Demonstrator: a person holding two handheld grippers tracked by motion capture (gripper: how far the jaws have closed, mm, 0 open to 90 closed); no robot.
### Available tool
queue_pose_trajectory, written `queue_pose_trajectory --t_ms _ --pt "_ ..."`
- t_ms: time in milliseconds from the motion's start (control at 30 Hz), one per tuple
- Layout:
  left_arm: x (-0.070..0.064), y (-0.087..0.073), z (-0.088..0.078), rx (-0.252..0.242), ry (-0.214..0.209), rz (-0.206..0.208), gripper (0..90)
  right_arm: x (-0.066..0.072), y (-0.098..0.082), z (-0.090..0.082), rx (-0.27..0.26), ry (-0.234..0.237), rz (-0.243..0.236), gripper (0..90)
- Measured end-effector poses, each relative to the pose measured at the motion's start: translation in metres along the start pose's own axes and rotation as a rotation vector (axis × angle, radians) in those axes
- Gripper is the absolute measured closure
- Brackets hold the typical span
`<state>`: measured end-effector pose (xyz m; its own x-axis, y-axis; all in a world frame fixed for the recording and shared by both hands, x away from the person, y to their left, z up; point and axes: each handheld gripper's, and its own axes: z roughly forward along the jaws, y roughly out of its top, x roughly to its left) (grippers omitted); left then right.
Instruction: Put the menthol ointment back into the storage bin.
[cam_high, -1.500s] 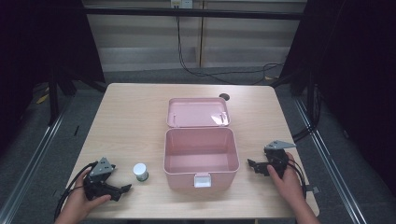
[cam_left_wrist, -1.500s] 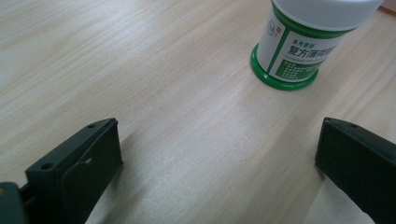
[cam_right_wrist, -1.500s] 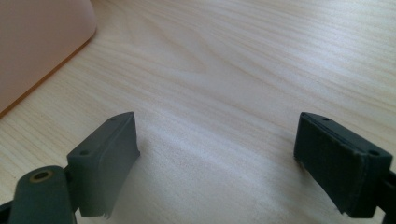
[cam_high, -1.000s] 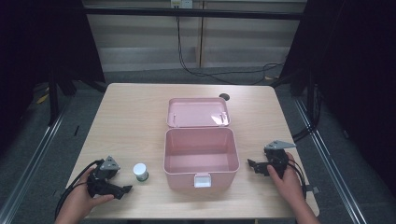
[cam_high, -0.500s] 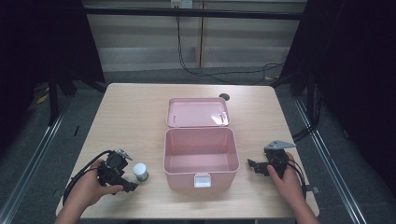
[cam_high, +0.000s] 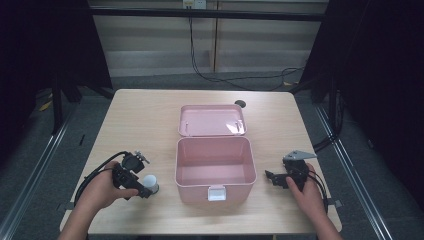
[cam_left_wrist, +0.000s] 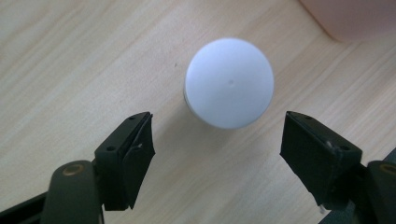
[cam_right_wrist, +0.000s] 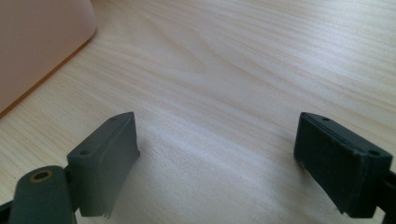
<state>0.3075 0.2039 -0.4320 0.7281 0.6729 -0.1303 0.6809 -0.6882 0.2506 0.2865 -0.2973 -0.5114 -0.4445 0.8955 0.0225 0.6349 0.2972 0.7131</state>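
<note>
My left gripper (cam_left_wrist: 217, 154) is spread wide and angled down over the small white round-capped jar (cam_left_wrist: 229, 88), which stands upright on the light wooden tabletop (cam_high: 145, 120) just left of the open pink plastic box (cam_high: 215, 167); the cap sits ahead of the jaw tips and roughly centred between them, touching neither. The jar's axis is vertical, so I judge a short advance would bracket it. My right gripper (cam_high: 276, 179), also wide and empty, rests well apart, right of the box.
</note>
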Motion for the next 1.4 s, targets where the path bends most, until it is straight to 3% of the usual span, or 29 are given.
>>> queue_pose_trajectory --t_ms 200,867,1400 --pt "-0.001 0.010 -0.002 0.021 0.001 0.022 25.9 0.000 0.000 0.000 0.000 0.000 -0.001 13.2" --pt "-0.002 0.025 0.002 0.080 -0.006 0.014 31.3 0.000 0.000 0.000 0.000 0.000 -0.001 13.2" --pt "-0.002 0.029 0.005 0.063 -0.005 0.008 42.2 0.000 0.000 0.000 0.000 0.000 -0.001 13.2"
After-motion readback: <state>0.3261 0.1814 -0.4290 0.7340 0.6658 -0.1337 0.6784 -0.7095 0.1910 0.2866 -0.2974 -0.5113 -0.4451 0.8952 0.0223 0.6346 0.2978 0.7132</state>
